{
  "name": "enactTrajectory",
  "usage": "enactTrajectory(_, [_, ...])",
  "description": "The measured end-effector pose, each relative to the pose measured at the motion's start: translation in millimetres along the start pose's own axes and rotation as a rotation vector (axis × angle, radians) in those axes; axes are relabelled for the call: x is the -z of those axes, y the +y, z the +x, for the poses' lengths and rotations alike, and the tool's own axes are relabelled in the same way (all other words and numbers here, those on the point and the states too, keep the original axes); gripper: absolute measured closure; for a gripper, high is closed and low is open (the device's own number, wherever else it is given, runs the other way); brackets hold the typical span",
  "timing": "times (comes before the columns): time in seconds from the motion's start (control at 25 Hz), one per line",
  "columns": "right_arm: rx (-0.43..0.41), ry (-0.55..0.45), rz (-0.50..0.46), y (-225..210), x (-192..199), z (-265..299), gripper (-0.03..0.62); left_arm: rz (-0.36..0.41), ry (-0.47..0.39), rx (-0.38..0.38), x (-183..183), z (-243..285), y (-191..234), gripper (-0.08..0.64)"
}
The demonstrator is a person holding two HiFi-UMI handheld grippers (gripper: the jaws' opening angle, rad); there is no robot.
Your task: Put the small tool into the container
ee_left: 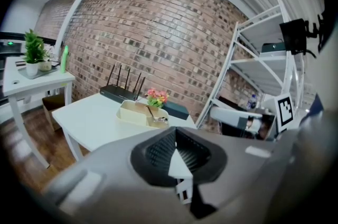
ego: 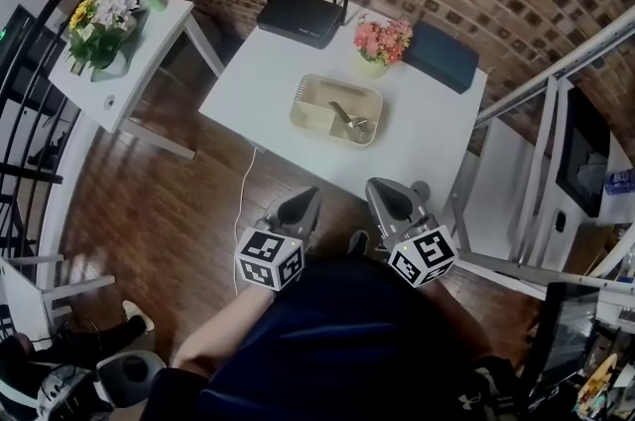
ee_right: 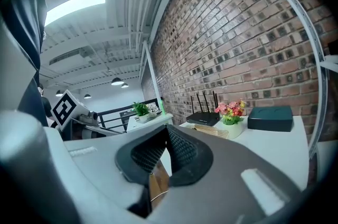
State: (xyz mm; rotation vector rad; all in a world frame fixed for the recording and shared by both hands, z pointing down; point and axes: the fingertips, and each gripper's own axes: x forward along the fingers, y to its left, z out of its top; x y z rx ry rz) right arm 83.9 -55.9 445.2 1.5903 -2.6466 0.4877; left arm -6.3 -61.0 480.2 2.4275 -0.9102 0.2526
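A beige, divided container (ego: pixel 298 114) stands in the middle of the white table (ego: pixel 253 76). A small metal tool (ego: pixel 350 122) lies inside its right part. From the left gripper view the container (ee_left: pixel 130 111) shows with the tool (ee_left: pixel 153 116) sticking up out of it. My left gripper (ego: pixel 300 208) and right gripper (ego: pixel 389 199) hang side by side close to my body, short of the table's near edge. Both are shut with nothing between the jaws. The left gripper (ee_left: pixel 177 152) and right gripper (ee_right: pixel 165 150) show their pads pressed together.
A black router (ego: pixel 301 14), a pot of pink flowers (ego: pixel 381 43) and a dark flat box (ego: pixel 444 56) line the table's far side by the brick wall. A side table with a plant (ego: pixel 102 32) stands at left, a white shelf rack (ego: pixel 552 126) at right. Wooden floor lies below.
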Motion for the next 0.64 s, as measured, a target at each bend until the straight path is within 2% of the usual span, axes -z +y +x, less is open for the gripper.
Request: enactTrajectory(0.64, [-0.011, 0.007, -0.015, 4.8, 0.5, 0.4, 0.581, -0.002, 0.002, 0.002, 0.4, -1.8, -1.4, 0.555])
